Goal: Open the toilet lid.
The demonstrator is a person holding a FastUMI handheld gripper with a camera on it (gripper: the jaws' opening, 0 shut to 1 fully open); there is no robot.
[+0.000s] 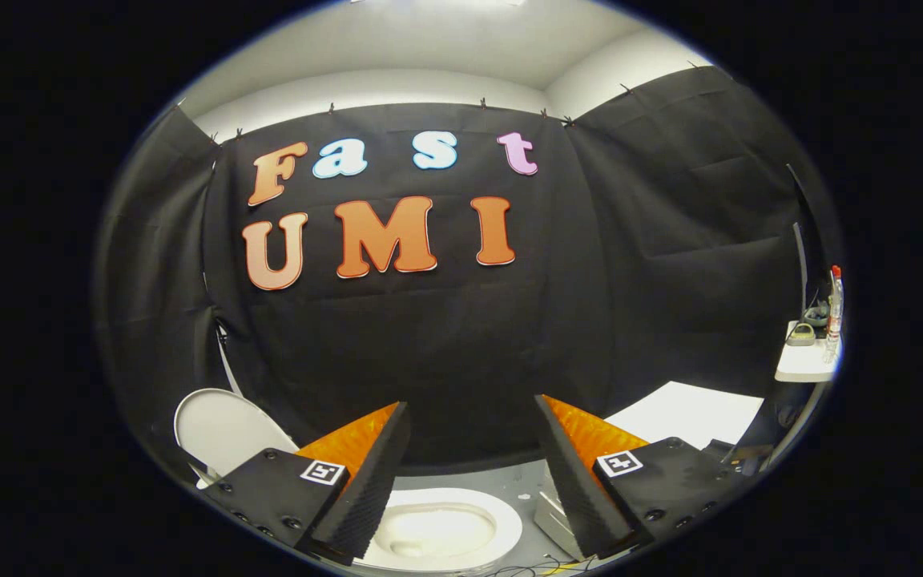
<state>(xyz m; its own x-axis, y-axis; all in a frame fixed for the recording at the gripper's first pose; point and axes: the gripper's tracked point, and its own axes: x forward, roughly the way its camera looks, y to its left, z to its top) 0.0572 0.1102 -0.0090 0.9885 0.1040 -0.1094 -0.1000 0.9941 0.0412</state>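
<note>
A white toilet bowl (439,530) lies below, seen between my fingers, its rim and hollow showing. Its white lid (225,431) stands raised, leaning back toward the black cloth, to the left of my left finger. My gripper (473,417) is open, with a wide gap between the fingers and nothing held. The fingers hang above the bowl, apart from both bowl and lid.
A small white shelf (804,361) at the right carries a bottle (835,308) and a few small items. A white board (690,413) lies low behind the right finger. A grey box (551,513) and thin cables (542,569) rest on the grey floor beside the bowl.
</note>
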